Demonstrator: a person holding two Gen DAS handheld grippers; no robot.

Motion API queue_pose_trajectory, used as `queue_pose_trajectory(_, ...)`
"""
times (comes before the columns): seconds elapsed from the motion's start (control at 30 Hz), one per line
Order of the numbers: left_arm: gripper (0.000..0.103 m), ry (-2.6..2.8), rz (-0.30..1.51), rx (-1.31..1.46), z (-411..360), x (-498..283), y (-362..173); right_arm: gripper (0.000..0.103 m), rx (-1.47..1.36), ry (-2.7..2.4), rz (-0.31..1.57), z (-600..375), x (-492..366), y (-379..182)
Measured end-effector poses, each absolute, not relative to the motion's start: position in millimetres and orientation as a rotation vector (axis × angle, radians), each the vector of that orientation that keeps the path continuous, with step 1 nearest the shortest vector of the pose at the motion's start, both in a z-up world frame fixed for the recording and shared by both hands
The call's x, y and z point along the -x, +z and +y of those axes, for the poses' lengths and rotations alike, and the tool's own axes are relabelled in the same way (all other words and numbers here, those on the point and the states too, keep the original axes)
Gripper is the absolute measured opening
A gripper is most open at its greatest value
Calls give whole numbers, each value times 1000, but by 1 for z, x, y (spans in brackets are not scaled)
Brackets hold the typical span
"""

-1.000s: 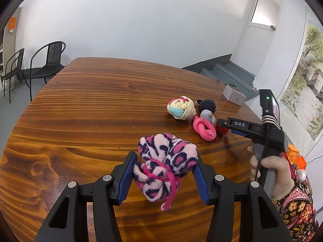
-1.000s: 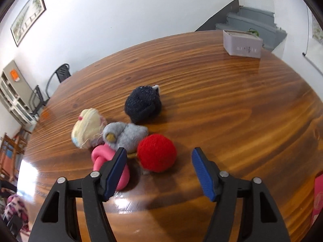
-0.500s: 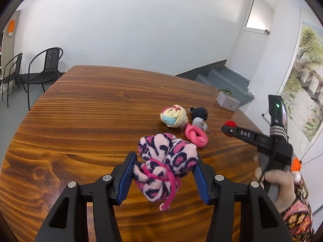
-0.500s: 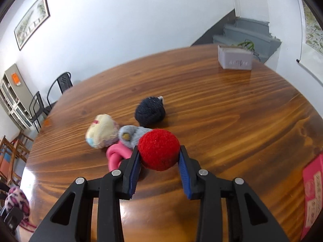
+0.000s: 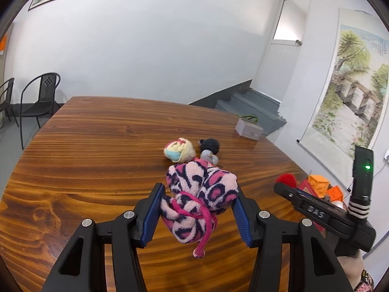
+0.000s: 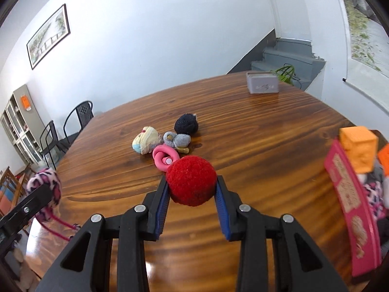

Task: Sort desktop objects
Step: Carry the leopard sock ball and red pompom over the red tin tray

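At the right edge of the right wrist view a pink box holds 2 orange cubes and some pink-patterned fleece; its far side is cut off and blurred. My right gripper is clamped on a fuzzy red pom-pom ball, lifted above the wooden bench. My left gripper pinches a rolled pink-and-navy leopard-print fleece sock at lower centre, its cord dangling. On the bench at mid-frame sit a pastel sock ball, a dark navy sock ball, a grey sock bundle and a smooth pink ring toy, clustered together. A grey box stands far back.
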State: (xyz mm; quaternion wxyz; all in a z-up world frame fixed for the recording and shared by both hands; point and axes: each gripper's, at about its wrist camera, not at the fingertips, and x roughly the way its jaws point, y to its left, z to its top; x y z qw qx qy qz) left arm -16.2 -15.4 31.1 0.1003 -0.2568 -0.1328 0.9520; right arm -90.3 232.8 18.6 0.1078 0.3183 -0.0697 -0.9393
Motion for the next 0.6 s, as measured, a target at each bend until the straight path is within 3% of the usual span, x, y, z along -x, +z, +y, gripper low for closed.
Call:
queue_pose_trajectory(0.37, 56, 2814, -411, 767, -3, -6, 29, 39, -826, -2797, -249, 270, 32, 40)
queue_pose_trajectory(0.6, 56, 2742, -325, 794, 43, -3, 25, 39, -809, -2869, -310, 323, 0, 37)
